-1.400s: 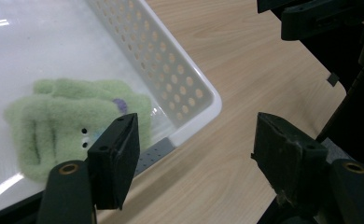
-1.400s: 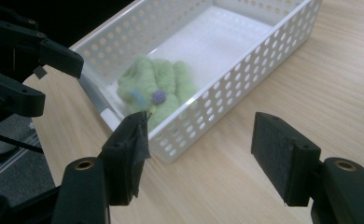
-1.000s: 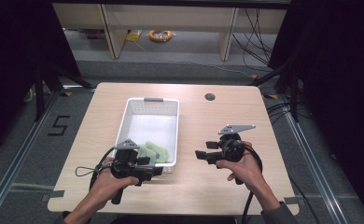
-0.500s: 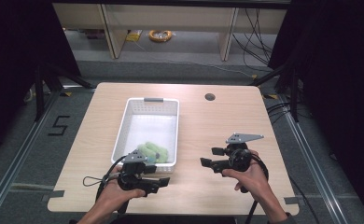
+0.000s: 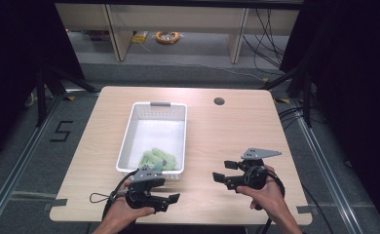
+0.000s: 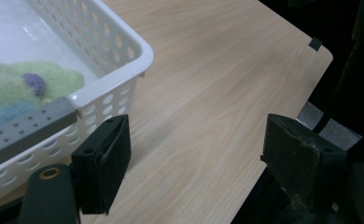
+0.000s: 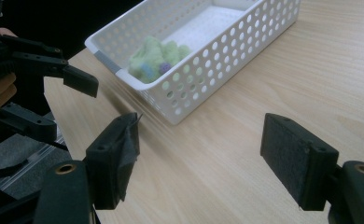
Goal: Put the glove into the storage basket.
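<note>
A: Item one, the soft green toy (image 5: 158,159). Location?

B: Near end of the white basket (image 5: 127,141), lying against the near wall, left of centre on the table (image 5: 227,131). Pale green plush, lumpy, with a small purple knob and a blue patch showing in the left gripper view (image 6: 26,88).

A: Item two, your left gripper (image 5: 164,191).

B: At the near edge of the table, just outside the basket's near right corner. Its jaws have just been opening and stand wide, nothing between them.

A: Item three, your right gripper (image 5: 222,171).

B: Right of the basket, well apart from it, pointing left. Jaws have likewise just been opening; they stand apart over bare wood.

A: Handling note?

B: The toy looks placed. If so, keep both grippers wide and draw them back low and clear of the basket rim; the left one sits close enough to nudge the wall.
</note>
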